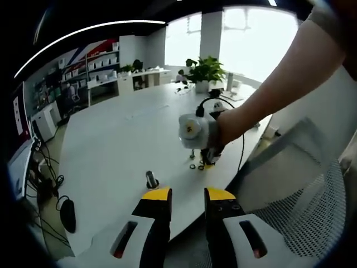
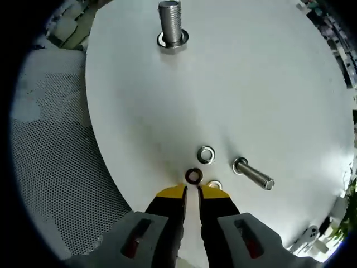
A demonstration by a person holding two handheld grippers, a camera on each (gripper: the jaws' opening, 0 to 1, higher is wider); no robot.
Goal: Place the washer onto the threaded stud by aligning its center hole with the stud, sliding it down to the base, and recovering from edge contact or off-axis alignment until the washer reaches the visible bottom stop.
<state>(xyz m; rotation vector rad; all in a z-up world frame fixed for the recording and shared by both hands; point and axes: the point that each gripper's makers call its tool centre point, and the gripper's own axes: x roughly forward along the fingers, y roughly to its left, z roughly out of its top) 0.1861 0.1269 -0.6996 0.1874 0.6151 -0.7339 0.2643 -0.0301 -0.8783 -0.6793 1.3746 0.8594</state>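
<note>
Where the right claw tips meet, dark washer touching them

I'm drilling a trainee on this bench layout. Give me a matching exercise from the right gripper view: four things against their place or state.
1. threaded stud
2. bolt
3. dark washer
4. silver washer

a. lying on its side
b. right at the tips of the right claw
c. standing upright
d. flat on the table, just beyond the dark one

Pairs: 1-c, 2-a, 3-b, 4-d.
</note>
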